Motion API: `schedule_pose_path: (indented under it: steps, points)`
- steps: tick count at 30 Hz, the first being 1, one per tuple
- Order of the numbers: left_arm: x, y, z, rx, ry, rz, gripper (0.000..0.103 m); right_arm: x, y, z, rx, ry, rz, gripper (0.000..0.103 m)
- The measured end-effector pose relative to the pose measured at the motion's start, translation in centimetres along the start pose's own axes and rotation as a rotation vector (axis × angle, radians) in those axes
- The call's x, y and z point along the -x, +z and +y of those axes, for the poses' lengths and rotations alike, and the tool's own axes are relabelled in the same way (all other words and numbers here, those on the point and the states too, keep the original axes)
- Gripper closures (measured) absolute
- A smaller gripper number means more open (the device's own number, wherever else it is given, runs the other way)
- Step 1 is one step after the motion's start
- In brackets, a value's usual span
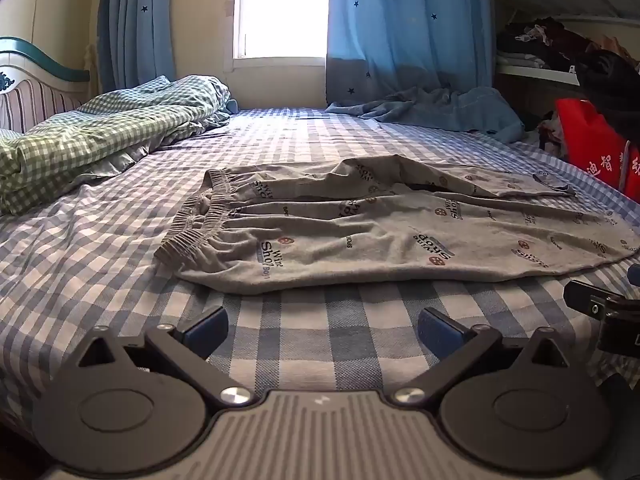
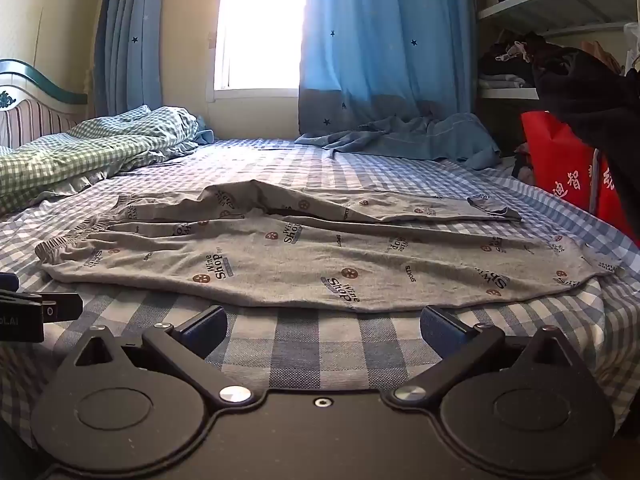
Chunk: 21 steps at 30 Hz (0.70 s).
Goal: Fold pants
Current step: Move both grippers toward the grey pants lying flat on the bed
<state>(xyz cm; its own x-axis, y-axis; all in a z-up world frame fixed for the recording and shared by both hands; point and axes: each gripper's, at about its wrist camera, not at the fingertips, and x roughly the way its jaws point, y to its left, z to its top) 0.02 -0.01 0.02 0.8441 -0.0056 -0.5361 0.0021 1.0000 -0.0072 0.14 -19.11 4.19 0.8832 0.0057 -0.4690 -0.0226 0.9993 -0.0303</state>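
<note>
Grey printed pants (image 1: 380, 228) lie spread sideways on the blue checked bed (image 1: 120, 272), with the elastic waistband (image 1: 196, 220) at the left and the legs running right, one leg behind the other. The pants also show in the right wrist view (image 2: 320, 264). My left gripper (image 1: 322, 330) is open and empty, low over the sheet just in front of the pants' near edge. My right gripper (image 2: 324, 328) is open and empty, likewise just short of the near edge, further right. Each gripper shows at the edge of the other's view, the right one in the left wrist view (image 1: 600, 308) and the left one in the right wrist view (image 2: 36, 312).
A green checked duvet (image 1: 92, 132) is bunched at the left by the headboard (image 1: 36, 76). A blue cloth (image 1: 440, 110) lies at the far end under the curtains. A red bag (image 1: 596, 148) and shelves (image 1: 560, 28) stand at the right beside the bed edge.
</note>
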Motion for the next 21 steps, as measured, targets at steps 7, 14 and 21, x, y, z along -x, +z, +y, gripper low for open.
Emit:
schedule_pose_path:
  steps: [7,14,21]
  points:
    - [-0.38,-0.40,0.19,-0.005,0.005,0.000,0.000,-0.10,0.14,0.02,-0.004,0.002,-0.003,0.001]
    - [-0.46,0.01,-0.03,0.005,0.009,0.011,0.000,-0.43,0.42,0.22,-0.001,0.003,-0.009,0.001]
    - [-0.47,0.22,-0.15,-0.005,0.006,0.007,0.000,-0.53,0.29,0.15,0.007,0.005,-0.003,0.001]
